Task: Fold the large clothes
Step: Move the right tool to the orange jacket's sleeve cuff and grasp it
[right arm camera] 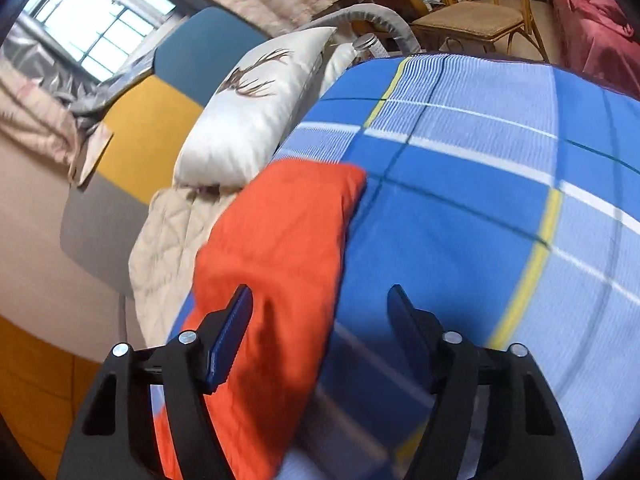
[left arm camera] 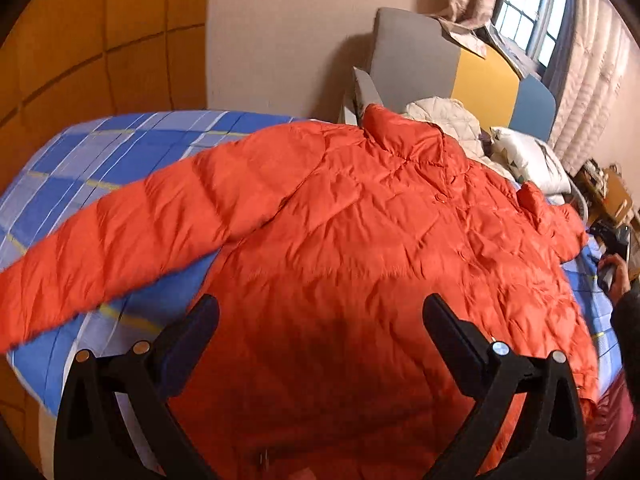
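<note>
Bed [left arm camera: 120, 152] under a blue plaid sheet, filling most of both views; multicoloured headboard [left arm camera: 484, 76] at the far end, window [left arm camera: 532, 8] and curtains beyond

Orange puffer jacket [left arm camera: 360, 240] spread flat across the bed, collar toward the headboard, one sleeve [left arm camera: 120, 232] stretched out to the left over the sheet, the other bunched near the right edge

In the right wrist view, orange sleeve [right arm camera: 280, 240] lying on the sheet, cuff end pointing toward the pillow [right arm camera: 256, 112]

Cream quilted garment [left arm camera: 444, 120] heaped just past the collar, touching the pillow beside it

Wicker chair [right arm camera: 472, 12] off the far corner of the bed

Left gripper [left arm camera: 320, 312] above the lower body of the jacket, jaws wide apart, nothing between them

Right gripper [right arm camera: 320, 300] over the sleeve's edge, jaws apart, the left finger [right arm camera: 232, 336] over the orange fabric, the other over bare sheet; contact with the fabric unclear through blur
</note>
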A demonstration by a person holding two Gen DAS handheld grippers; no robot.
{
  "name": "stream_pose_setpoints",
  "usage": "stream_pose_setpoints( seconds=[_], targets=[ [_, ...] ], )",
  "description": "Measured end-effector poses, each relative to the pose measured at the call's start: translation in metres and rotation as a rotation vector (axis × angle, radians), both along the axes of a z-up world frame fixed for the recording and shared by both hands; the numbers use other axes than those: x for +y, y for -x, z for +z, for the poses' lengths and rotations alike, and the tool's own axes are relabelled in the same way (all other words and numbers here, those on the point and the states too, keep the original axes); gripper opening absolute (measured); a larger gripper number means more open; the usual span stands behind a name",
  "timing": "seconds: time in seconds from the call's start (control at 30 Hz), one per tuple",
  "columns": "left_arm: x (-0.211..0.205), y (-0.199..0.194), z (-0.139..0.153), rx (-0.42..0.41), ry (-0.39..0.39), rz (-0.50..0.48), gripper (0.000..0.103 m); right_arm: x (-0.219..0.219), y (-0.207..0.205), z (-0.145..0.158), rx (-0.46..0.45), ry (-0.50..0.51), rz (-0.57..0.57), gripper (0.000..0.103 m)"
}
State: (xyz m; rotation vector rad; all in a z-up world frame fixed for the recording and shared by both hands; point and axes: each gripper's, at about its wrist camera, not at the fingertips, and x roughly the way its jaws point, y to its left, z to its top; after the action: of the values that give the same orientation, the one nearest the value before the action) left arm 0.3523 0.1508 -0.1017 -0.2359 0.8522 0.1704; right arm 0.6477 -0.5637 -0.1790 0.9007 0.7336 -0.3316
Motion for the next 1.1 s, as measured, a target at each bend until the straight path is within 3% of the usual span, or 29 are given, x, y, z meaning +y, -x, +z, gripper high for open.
stream_pose_setpoints(
  seconds=[0.13,0.17,0.2,0.23,0.4,0.53,0.7,0.8,0.83,0.9,0.93,1.03,1.1],
  targets=[
    [-0.009,-0.033,-0.004,0.069,-0.01,-0.036,0.101,-0.007,-0.013,-0.003,-0.012,0.001,-0.048,0.061],
    [-0.011,-0.038,-0.003,0.078,-0.013,-0.038,0.101,-0.008,-0.016,-0.002,0.006,-0.003,-0.056,0.053],
    [-0.017,-0.043,-0.001,0.087,-0.018,-0.057,0.101,-0.01,-0.018,-0.003,0.009,-0.024,-0.049,0.031],
    [-0.021,-0.045,-0.001,0.094,-0.026,-0.069,0.101,-0.011,-0.021,-0.004,0.015,-0.056,-0.037,0.025],
    [-0.045,-0.044,0.005,0.109,-0.033,-0.113,0.101,-0.007,-0.01,0.01,0.036,-0.05,-0.037,0.009],
    [-0.056,-0.032,0.004,0.108,-0.03,-0.125,0.101,-0.015,0.027,0.026,0.045,-0.013,-0.08,0.0],
    [-0.059,-0.005,0.004,0.036,0.018,-0.117,0.101,-0.033,0.079,0.026,0.003,-0.076,-0.119,0.0],
    [-0.062,0.013,0.009,-0.02,-0.034,-0.109,0.101,-0.03,0.096,0.025,-0.02,-0.1,-0.108,0.005],
    [-0.061,0.019,0.01,-0.018,-0.034,-0.095,0.101,-0.028,0.098,0.023,-0.009,-0.105,-0.099,0.014],
    [-0.058,0.026,0.01,-0.008,-0.027,-0.071,0.101,-0.026,0.1,0.021,-0.012,-0.097,-0.107,0.063],
    [-0.057,0.028,0.008,-0.001,-0.028,-0.07,0.101,-0.025,0.1,0.021,-0.025,-0.097,-0.103,0.069],
    [-0.053,0.024,-0.001,0.039,-0.048,-0.029,0.101,-0.023,0.077,0.018,-0.044,-0.094,-0.046,0.069],
    [-0.048,0.016,-0.007,0.061,-0.044,0.001,0.101,-0.024,0.059,0.017,-0.07,-0.103,-0.022,0.06]
  ],
)
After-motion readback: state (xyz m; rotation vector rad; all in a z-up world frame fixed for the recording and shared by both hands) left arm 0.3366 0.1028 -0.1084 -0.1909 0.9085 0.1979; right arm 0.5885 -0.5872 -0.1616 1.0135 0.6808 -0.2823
